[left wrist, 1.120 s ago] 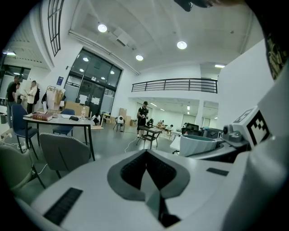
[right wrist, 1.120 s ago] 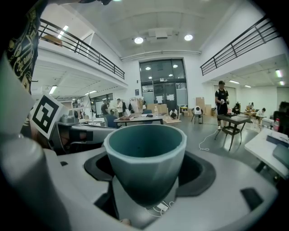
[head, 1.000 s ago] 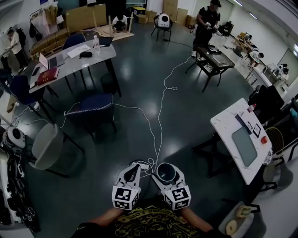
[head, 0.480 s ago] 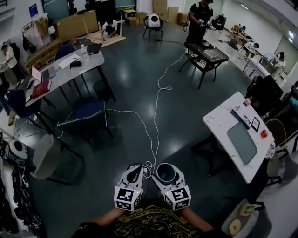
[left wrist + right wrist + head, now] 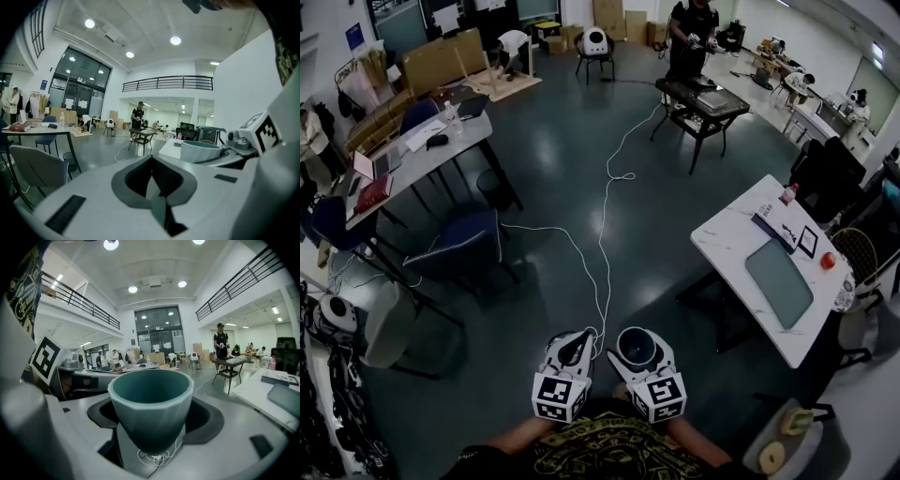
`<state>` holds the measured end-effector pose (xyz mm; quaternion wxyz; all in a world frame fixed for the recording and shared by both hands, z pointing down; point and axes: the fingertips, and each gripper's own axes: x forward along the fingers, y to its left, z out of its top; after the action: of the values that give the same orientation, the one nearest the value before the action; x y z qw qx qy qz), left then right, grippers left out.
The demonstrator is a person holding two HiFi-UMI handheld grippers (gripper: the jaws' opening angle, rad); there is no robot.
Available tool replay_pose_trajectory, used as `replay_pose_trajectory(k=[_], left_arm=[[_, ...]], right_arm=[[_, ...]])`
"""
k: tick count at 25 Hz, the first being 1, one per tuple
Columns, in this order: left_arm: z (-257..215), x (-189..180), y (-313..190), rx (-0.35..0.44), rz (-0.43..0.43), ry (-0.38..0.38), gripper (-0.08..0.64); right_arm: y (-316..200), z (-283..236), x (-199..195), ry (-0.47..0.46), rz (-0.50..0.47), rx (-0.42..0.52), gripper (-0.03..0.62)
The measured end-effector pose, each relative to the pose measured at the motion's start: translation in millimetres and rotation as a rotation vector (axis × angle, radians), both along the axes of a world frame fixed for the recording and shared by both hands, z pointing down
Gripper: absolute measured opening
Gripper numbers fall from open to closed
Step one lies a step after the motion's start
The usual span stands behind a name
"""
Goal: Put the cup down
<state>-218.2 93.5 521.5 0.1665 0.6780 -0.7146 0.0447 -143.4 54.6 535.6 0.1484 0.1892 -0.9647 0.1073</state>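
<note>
A teal cup (image 5: 151, 408) stands upright between the jaws of my right gripper (image 5: 152, 427), which is shut on it. In the head view the cup (image 5: 637, 348) shows from above at the bottom middle, in the right gripper (image 5: 637, 354). Beside it my left gripper (image 5: 570, 349) is held at the same height, its jaws closed together with nothing between them. In the left gripper view the left gripper (image 5: 152, 180) points across the room, and the cup (image 5: 200, 151) shows at its right.
A white table (image 5: 727, 246) with a grey mat (image 5: 778, 281), a book and a red object stands to the right. White cables (image 5: 598, 244) run over the dark floor ahead. Chairs (image 5: 455, 244) and a desk (image 5: 422, 150) are at the left. People work at the far end.
The view has shifted: the white table at the right has come nearer and more toward the middle. Both grippers keep their place before me, cup still held.
</note>
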Motion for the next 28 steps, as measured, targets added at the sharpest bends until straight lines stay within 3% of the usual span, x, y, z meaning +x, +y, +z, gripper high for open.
replay_pose_trajectory(k=[15,28], left_arm=[[-5.1,70.0,-48.8,0.009,0.065,-0.018,0.009],[-5.4,100.4,-68.5,0.024,0.175,0.006,0.009]], right_arm=[[-45.6,1.7,79.2,-0.016,0.080,0.019,0.371],[-53.3,3.7,118.5,-0.010,0.207,0.028,0.371]])
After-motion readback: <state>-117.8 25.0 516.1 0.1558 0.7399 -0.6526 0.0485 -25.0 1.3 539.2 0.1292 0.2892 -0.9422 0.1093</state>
